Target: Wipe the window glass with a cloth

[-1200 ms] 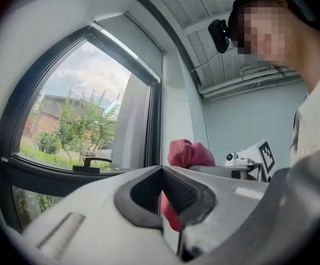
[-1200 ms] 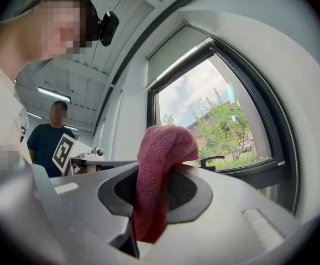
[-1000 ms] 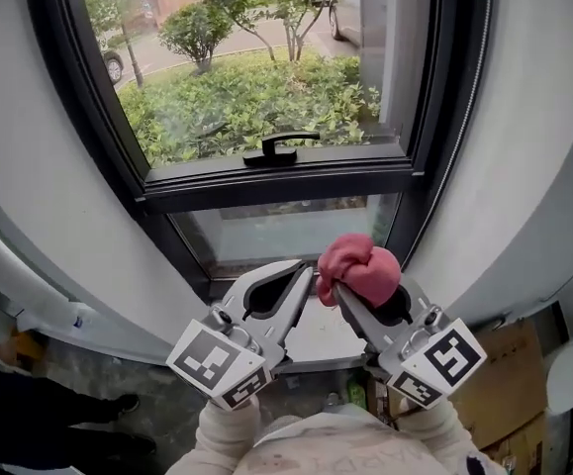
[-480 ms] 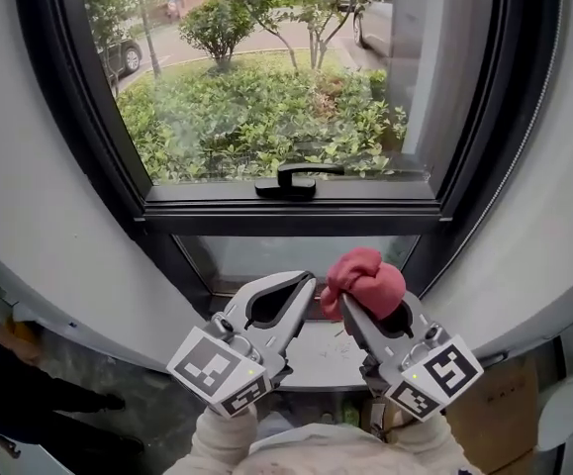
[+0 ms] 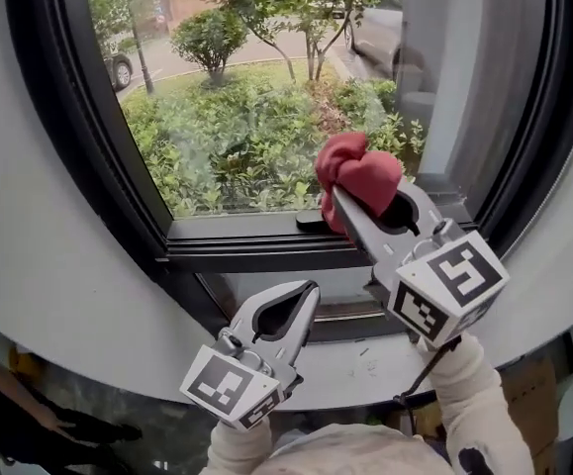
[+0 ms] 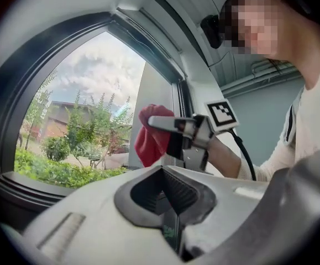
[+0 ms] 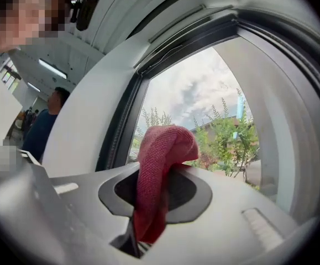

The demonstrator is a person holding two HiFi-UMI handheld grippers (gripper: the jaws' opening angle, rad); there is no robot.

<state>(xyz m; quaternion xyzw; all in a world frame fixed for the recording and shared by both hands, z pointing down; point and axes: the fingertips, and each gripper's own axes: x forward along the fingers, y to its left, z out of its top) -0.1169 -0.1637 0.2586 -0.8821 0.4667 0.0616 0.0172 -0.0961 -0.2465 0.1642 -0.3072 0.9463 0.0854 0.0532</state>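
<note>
While pinching cloth (image 5: 357, 171) near window glass (image 5: 237, 117), upper centre: right gripper (image 5: 337, 198) nearer; left gripper (image 5: 311, 287) pressed together, empty, lower centre.

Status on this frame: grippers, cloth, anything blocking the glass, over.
Right gripper shut on red cloth, up at the window glass; contact unclear. Left gripper shut, empty, low by the sill. Window handle just under the cloth.

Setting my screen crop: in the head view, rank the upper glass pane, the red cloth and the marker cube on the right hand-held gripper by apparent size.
Largest: upper glass pane, by far.
Next: marker cube.
Smallest: red cloth. It looks only slightly smaller, and the cube sits nearer the camera, so this order is unsure.
</note>
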